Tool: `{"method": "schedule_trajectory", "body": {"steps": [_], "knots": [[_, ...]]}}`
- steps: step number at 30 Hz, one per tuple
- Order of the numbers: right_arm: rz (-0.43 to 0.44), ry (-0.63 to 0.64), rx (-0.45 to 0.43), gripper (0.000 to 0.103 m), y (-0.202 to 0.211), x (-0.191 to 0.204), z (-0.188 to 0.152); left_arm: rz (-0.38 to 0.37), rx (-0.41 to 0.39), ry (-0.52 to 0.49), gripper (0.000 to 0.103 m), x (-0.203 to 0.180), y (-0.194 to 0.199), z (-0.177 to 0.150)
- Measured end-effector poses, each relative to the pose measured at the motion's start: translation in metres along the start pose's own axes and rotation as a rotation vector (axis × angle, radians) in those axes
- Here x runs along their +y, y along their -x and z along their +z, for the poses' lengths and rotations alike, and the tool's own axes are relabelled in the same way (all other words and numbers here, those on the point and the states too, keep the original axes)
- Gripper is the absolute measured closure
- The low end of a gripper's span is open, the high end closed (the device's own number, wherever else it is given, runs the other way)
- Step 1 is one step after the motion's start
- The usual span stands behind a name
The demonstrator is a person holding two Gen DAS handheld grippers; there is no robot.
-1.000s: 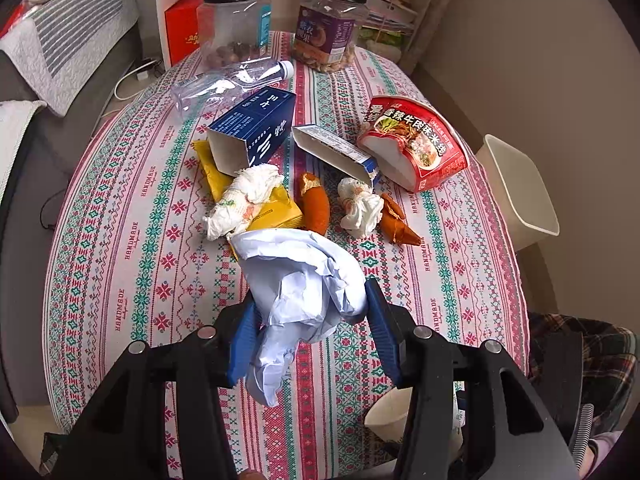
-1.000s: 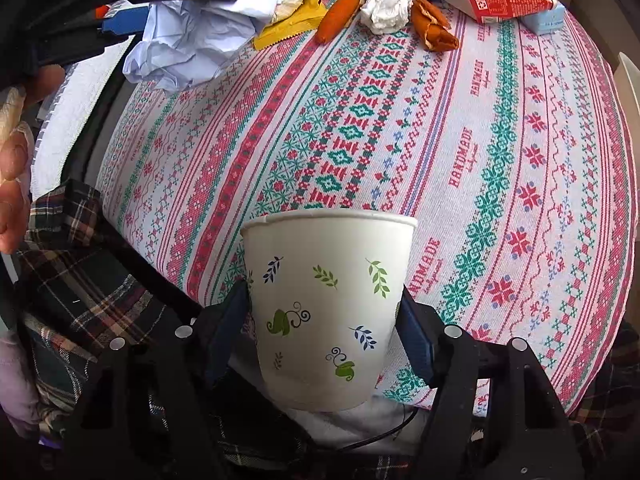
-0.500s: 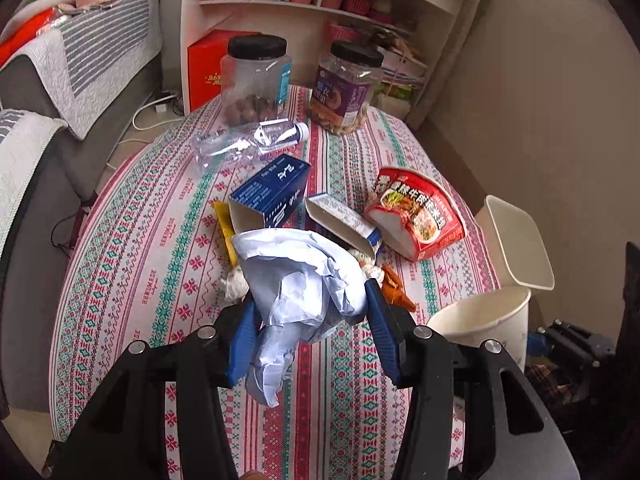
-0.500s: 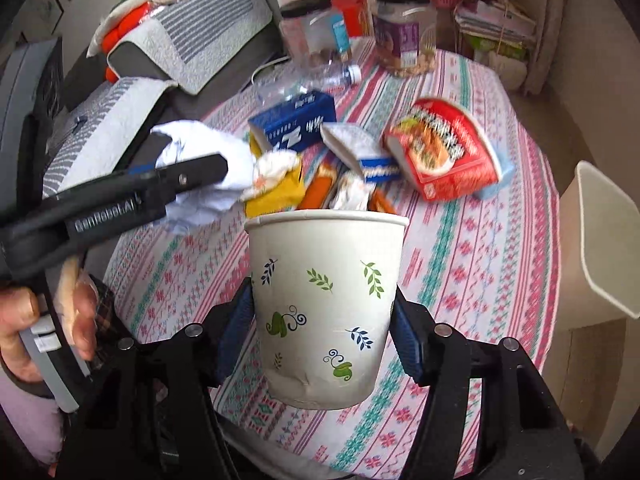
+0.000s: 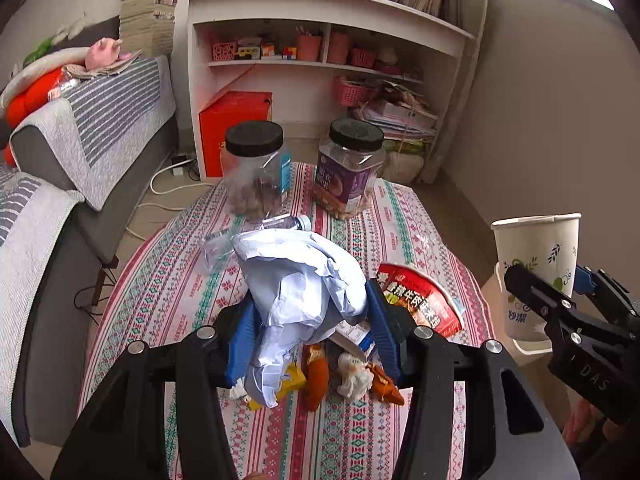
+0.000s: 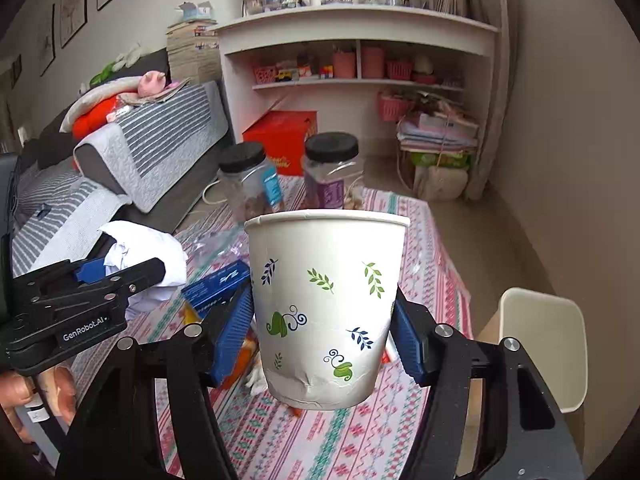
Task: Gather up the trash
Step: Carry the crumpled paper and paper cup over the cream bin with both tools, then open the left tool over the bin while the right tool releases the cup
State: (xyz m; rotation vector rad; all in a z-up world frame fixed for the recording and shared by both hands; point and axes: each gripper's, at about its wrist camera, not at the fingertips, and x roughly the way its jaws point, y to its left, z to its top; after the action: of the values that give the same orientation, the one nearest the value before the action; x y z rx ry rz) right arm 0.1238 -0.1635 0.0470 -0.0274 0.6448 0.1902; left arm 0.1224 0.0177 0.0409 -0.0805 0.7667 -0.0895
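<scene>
I've lifted both grippers well up off the patterned tablecloth (image 5: 168, 300) since a second ago. The left gripper (image 5: 308, 332), with its crumpled pale-blue paper wad (image 5: 300, 292), now sits high above the trash pile instead of just over it. The right gripper (image 6: 324, 340) has carried the white leaf-printed paper cup (image 6: 324, 304) from below the table edge to beside my left one, cup upright.

Blue carton (image 6: 218, 283) half behind cup (image 6: 326, 304)

L & R wrist cams: raised over tabletop (image 5: 168, 280) near end, facing shelf (image 6: 360, 28); both share jars (image 5: 254, 168), sofa.
</scene>
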Motion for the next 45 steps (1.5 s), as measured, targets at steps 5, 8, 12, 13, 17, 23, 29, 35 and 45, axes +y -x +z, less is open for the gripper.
{"method": "schedule_trajectory", "body": {"steps": [5, 8, 12, 13, 17, 23, 29, 35, 45], "knots": [[-0.076, -0.016, -0.090, 0.042, -0.005, -0.020, 0.015, 0.001, -0.031, 0.008, 0.052, -0.021, -0.008, 0.017], [-0.120, -0.064, -0.130, 0.042, -0.007, -0.037, 0.012, -0.003, -0.040, 0.014, 0.052, -0.033, -0.018, 0.018], [-0.195, -0.110, -0.152, 0.041, -0.009, -0.063, 0.003, 0.032, -0.075, -0.003, 0.052, -0.048, -0.035, 0.007], [-0.206, -0.125, -0.145, 0.041, -0.011, -0.071, 0.002, 0.037, -0.075, -0.007, 0.052, -0.052, -0.039, 0.005], [-0.285, -0.157, -0.138, 0.040, -0.014, -0.100, -0.004, 0.025, -0.061, -0.024, 0.052, -0.069, -0.054, 0.001], [-0.392, -0.196, -0.120, 0.039, -0.010, -0.143, -0.015, 0.002, -0.060, -0.047, 0.051, -0.098, -0.063, 0.000], [-0.502, -0.281, -0.064, 0.039, -0.004, -0.195, -0.027, -0.043, -0.056, -0.099, 0.051, -0.140, -0.066, -0.004], [-0.617, -0.357, -0.009, 0.035, 0.010, -0.247, -0.044, -0.097, -0.028, -0.171, 0.051, -0.195, -0.076, -0.009], [-0.746, -0.493, -0.080, 0.010, 0.068, -0.304, -0.064, -0.225, 0.019, -0.252, 0.050, -0.295, -0.093, -0.006]]}}
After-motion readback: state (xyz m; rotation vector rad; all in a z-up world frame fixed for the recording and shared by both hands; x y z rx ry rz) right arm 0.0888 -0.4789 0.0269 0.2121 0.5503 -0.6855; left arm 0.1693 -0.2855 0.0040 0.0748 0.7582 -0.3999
